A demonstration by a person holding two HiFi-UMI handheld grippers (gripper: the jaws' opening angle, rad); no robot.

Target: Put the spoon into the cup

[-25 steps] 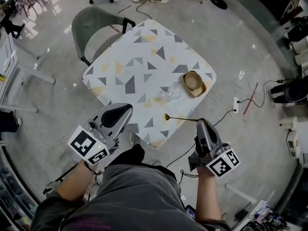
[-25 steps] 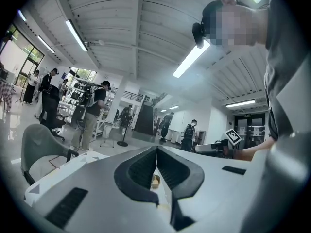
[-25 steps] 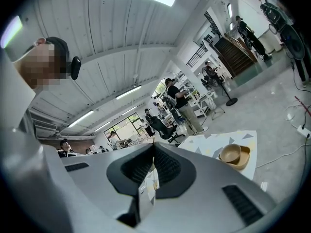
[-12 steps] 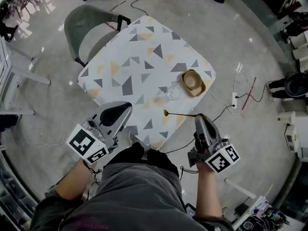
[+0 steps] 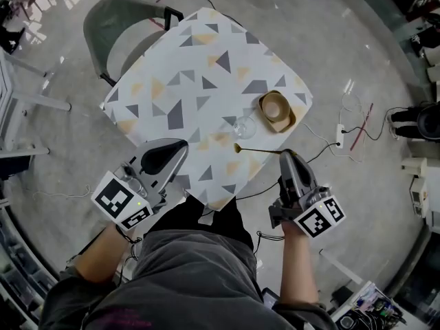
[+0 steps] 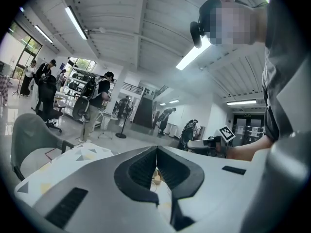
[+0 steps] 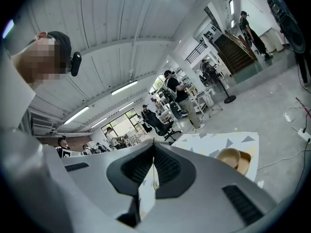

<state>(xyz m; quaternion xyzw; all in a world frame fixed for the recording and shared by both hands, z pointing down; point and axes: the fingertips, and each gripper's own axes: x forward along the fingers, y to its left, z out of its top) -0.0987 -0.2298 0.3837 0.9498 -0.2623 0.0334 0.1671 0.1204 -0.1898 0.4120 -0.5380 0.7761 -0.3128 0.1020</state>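
Note:
A long thin gold spoon (image 5: 258, 150) is pinched by its handle end in my right gripper (image 5: 283, 154), which is shut on it. It lies level over the table's near edge, its bowl pointing left just short of a clear glass (image 5: 242, 126). A wooden cup (image 5: 275, 110) sits on a wooden saucer to the right of the glass. In the right gripper view the spoon (image 7: 154, 176) runs out between the closed jaws of the right gripper (image 7: 154, 145), with the wooden cup (image 7: 228, 157) ahead to the right. My left gripper (image 5: 180, 145) hovers at the table's near-left edge, shut and empty; in its own view the left gripper (image 6: 156, 148) has its jaws together.
The table (image 5: 199, 67) has a white cloth with grey and yellow triangles. A grey chair (image 5: 113, 29) stands at its far left corner. Cables and a power strip (image 5: 339, 135) lie on the floor to the right. People stand in the room behind.
Both grippers have moved forward toward the table. The spoon's bowl has come closer to the clear glass and now reaches over the tablecloth.

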